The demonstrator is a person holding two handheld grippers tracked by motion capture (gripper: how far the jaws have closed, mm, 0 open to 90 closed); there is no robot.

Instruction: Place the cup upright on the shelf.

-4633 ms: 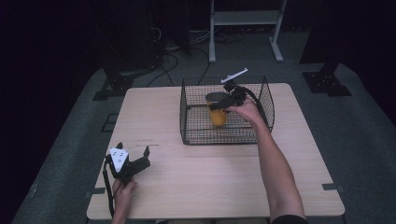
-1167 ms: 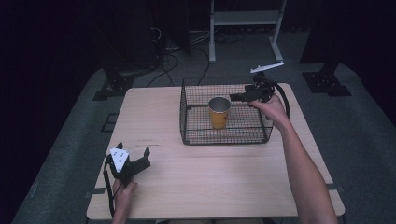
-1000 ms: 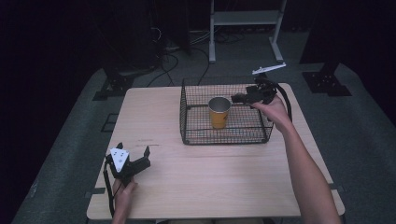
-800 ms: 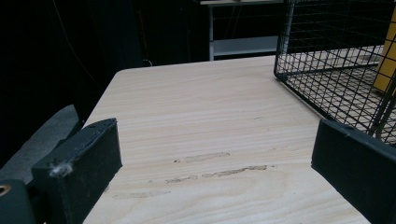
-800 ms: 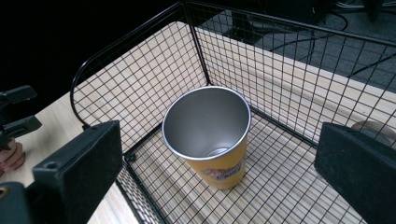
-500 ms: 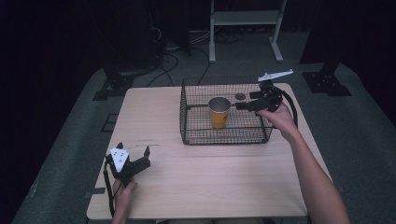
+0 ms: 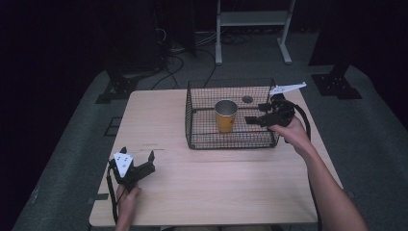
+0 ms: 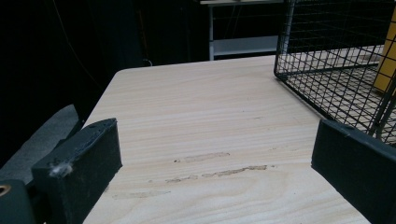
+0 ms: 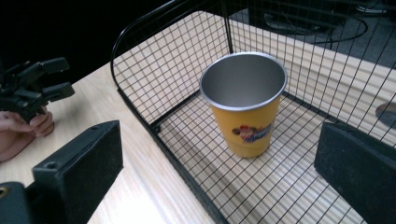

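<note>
An orange cup with a silver inside stands upright in the black wire basket at the table's far middle. My right gripper is open and empty above the basket's right rim, jaws pointing left toward the cup and apart from it. At the table's near left my left gripper rests open with nothing between its jaws. In the left gripper view the basket's corner lies ahead to the right.
The wooden table has bare room left of and in front of the basket. A small dark round mark shows behind the cup. A white metal stand and cables lie on the floor beyond the table.
My right gripper let go of the cup inside the basket, rose and drew back to the right, over the basket's right rim. The cup stands where it was set. The left gripper stayed put.
</note>
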